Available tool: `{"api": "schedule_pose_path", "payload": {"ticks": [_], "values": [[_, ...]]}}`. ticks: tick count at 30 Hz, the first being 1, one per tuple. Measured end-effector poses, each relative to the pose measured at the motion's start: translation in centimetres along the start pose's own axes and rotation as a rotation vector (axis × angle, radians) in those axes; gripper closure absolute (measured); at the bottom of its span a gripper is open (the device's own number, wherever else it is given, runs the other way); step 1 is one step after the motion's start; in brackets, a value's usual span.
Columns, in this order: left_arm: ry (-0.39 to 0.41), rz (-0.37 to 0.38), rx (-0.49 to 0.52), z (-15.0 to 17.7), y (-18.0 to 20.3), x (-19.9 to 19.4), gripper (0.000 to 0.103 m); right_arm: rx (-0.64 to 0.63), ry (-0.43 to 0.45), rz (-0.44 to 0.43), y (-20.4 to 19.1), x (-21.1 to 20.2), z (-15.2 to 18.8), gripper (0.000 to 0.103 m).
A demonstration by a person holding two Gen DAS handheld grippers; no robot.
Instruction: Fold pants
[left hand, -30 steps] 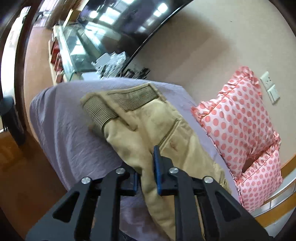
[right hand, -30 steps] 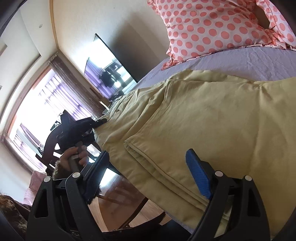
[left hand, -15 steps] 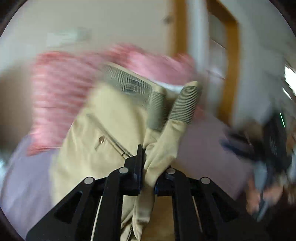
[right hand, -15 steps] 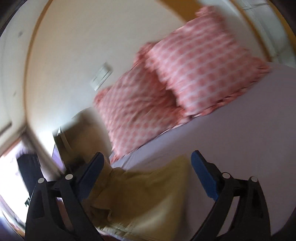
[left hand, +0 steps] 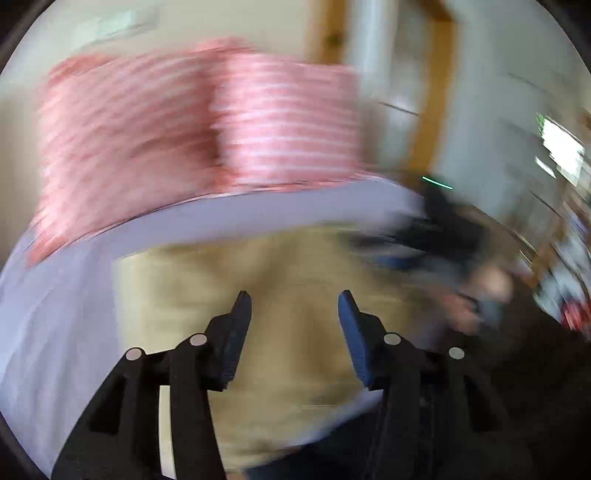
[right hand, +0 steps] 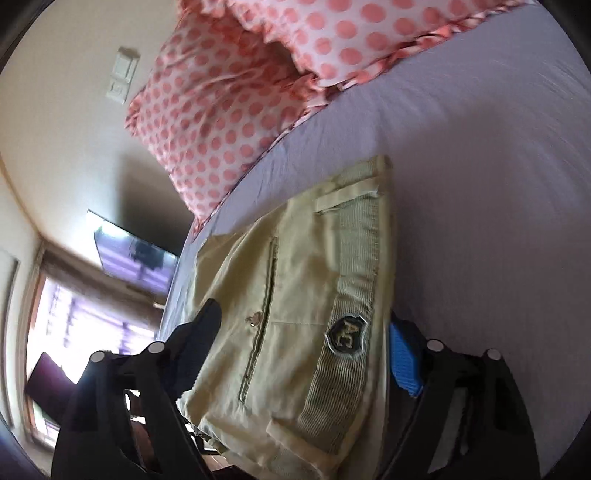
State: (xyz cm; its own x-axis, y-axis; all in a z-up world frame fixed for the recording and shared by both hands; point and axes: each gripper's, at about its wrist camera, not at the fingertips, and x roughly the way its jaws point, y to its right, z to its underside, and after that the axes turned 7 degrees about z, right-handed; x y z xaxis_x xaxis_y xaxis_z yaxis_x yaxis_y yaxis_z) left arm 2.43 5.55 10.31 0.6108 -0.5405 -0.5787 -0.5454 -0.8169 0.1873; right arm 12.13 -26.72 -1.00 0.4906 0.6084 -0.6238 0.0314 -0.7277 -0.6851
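Both claws gape over folded pants (right hand: 295,295) on bed (right hand: 480,184).

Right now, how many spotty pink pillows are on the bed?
2. One pillow leans against the wall by the light switch; the other pillow sits beside it, partly cut off at the picture's top edge.

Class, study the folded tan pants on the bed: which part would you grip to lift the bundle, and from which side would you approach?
Probably the ribbed waistband edge of the pants, approached from the bare bedsheet side. That edge runs straight and lies exposed beside open sheet, so a finger could likely slide under. The right gripper, open, already straddles the bundle.
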Motion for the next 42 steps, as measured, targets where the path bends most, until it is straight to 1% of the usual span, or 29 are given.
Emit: {"api": "schedule_pose_path", "payload": {"ticks": [1, 2, 3, 6, 7, 8, 9, 11, 12, 13, 14, 15, 16, 17, 18, 20, 23, 25, 26, 27, 30, 32, 34, 35, 36, 37, 38, 40, 42], "values": [[-0.024, -0.063, -0.064, -0.1, -2.6, 0.4, 0.055, -0.011, -0.018, -0.015, 0.1, 0.7, 0.0, 0.036], [-0.061, -0.102, -0.131, -0.1, -5.1, 1.1, 0.057, -0.014, -0.029, -0.031, 0.3, 1.3, -0.1, 0.038], [-0.122, -0.094, -0.222, 0.3, -8.2, 2.3, 0.057, -0.019, -0.032, -0.036, -0.1, 1.4, -0.4, 0.038], [-0.210, 0.003, -0.354, 1.1, -11.8, 4.8, 0.057, -0.038, -0.029, -0.064, -0.3, 1.6, -0.7, 0.039], [-0.221, 0.014, -0.368, 1.1, -12.2, 5.3, 0.056, -0.045, -0.036, -0.073, -0.2, 1.8, -0.8, 0.041], [-0.228, 0.023, -0.375, 0.9, -12.6, 5.9, 0.056, -0.054, -0.045, -0.074, -0.6, 1.4, -0.7, 0.042], [-0.239, 0.032, -0.384, 0.6, -13.1, 6.7, 0.053, -0.066, -0.056, -0.069, -1.1, 0.9, -0.7, 0.047], [-0.248, 0.049, -0.405, 0.3, -13.8, 7.4, 0.050, -0.077, -0.092, -0.038, -1.4, 1.6, -1.2, 0.062], [-0.250, 0.066, -0.430, 0.2, -14.4, 7.7, 0.049, -0.071, -0.101, -0.030, -1.1, 1.7, -1.2, 0.077], [-0.242, 0.083, -0.443, 0.0, -14.9, 7.9, 0.049, -0.062, -0.105, -0.032, -1.0, 1.8, -1.3, 0.082], [-0.238, 0.094, -0.451, -0.1, -15.3, 8.3, 0.051, -0.045, -0.109, -0.068, -0.6, 1.7, -1.4, 0.084], [-0.232, 0.113, -0.463, -0.1, -15.7, 8.2, 0.063, -0.036, -0.106, -0.096, -0.5, 1.6, -1.4, 0.088], [-0.225, 0.117, -0.472, -0.3, -16.2, 8.5, 0.072, -0.033, -0.099, -0.116, -0.5, 1.5, -1.4, 0.089], [-0.219, 0.123, -0.481, -0.4, -16.4, 8.4, 0.090, -0.030, -0.085, -0.137, -0.6, 1.2, -1.4, 0.090], [-0.202, 0.155, -0.502, -0.7, -16.7, 8.1, 0.096, -0.029, -0.072, -0.161, -0.8, 0.9, -1.6, 0.090], [-0.177, 0.161, -0.496, -2.1, -16.4, 7.5, 0.097, -0.028, -0.051, -0.206, -1.6, 0.3, -2.4, 0.091], [-0.151, 0.124, -0.440, -4.7, -15.5, 6.9, 0.097, -0.062, -0.030, -0.223, -3.4, 0.1, -4.6, 0.091], [-0.115, 0.070, -0.396, -7.3, -15.6, 7.4, 0.097, -0.087, 0.004, -0.211, -4.6, 0.0, -6.7, 0.092], [-0.093, 0.020, -0.365, -8.9, -15.8, 8.3, 0.097, -0.088, 0.029, -0.205, -5.0, 0.2, -8.2, 0.092], [-0.082, -0.028, -0.346, -10.0, -16.2, 9.3, 0.096, -0.091, 0.054, -0.189, -5.1, 0.4, -9.6, 0.092], [-0.076, -0.158, -0.334, -12.1, -17.7, 13.8, 0.093, -0.069, 0.119, -0.056, -4.7, 2.5, -13.4, 0.090], [-0.109, -0.235, -0.347, -12.1, -18.5, 16.0, 0.092, -0.030, 0.117, 0.086, -3.8, 4.4, -14.9, 0.081], [-0.107, -0.331, -0.311, -11.6, -18.3, 16.0, 0.088, 0.002, 0.115, 0.225, -3.0, 4.4, -15.2, 0.075], [-0.089, -0.368, -0.286, -11.3, -17.7, 15.2, 0.084, 0.003, 0.144, 0.276, -2.7, 3.4, -14.7, 0.072], [-0.065, -0.408, -0.251, -10.9, -16.7, 13.8, 0.068, -0.013, 0.187, 0.291, -2.7, 2.2, -14.1, 0.055], [-0.048, -0.419, -0.233, -10.5, -15.8, 12.7, 0.059, -0.036, 0.238, 0.311, -3.0, 0.9, -13.3, 0.037], [-0.029, -0.406, -0.225, -10.1, -14.8, 11.7, 0.048, -0.072, 0.298, 0.322, -3.7, -0.5, -12.0, 0.032], [-0.026, -0.285, -0.238, -8.6, -12.1, 10.2, 0.043, -0.136, 0.309, 0.276, -5.0, -1.4, -10.2, 0.030], [-0.065, -0.196, -0.257, -7.3, -10.4, 10.6, 0.039, -0.187, 0.251, 0.227, -6.4, -0.5, -8.8, 0.029]]}}
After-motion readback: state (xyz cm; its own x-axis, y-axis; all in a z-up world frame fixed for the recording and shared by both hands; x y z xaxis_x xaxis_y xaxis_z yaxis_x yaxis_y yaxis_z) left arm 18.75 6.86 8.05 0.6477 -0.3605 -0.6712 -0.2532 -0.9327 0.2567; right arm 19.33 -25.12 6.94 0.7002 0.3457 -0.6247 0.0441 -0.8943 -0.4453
